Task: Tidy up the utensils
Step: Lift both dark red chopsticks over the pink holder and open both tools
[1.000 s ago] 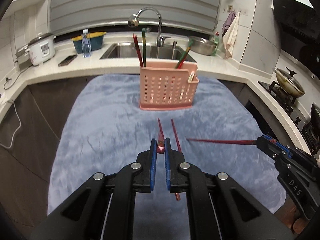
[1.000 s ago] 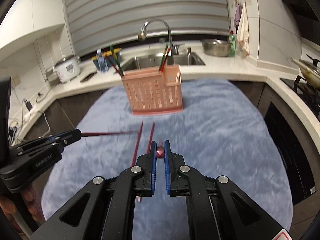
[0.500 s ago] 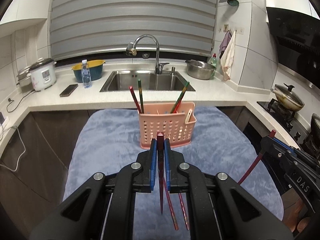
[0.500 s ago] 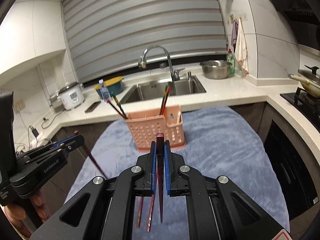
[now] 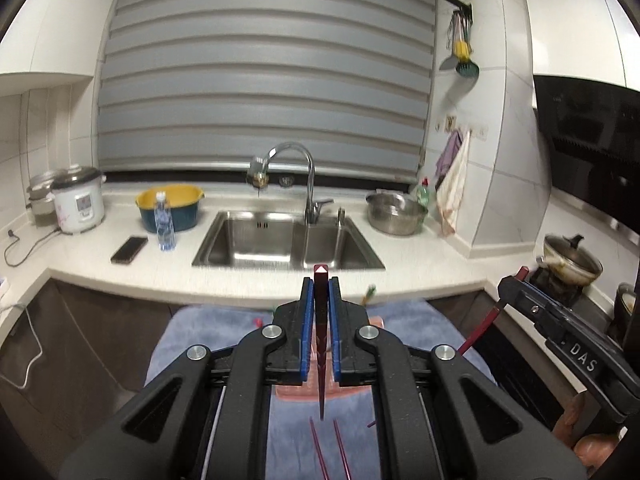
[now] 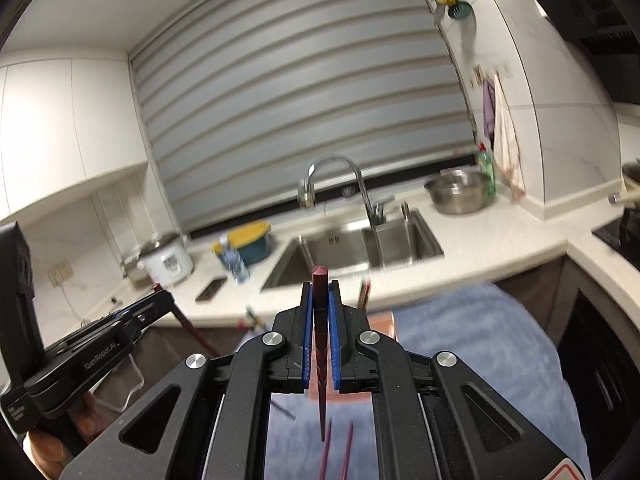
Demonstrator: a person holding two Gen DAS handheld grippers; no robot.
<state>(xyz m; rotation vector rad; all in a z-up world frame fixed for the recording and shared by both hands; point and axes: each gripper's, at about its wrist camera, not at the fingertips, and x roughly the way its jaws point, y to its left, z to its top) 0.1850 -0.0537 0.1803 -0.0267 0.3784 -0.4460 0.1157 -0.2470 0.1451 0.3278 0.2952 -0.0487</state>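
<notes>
My left gripper is shut on a dark red chopstick that hangs point down, high above the blue cloth. My right gripper is shut on another dark red chopstick, also point down. The pink utensil basket is mostly hidden behind the jaws in both views; it also shows in the right wrist view. Two more red chopsticks lie on the cloth below. Each gripper shows in the other's view, the right one and the left one.
The counter behind holds a steel sink with a tap, a rice cooker, a yellow and blue bowl, a water bottle, a phone, a steel bowl and a pot on the hob.
Both grippers have picked a chopstick off the cloth, turned it upright and risen high, so the basket has sunk behind the jaws.
</notes>
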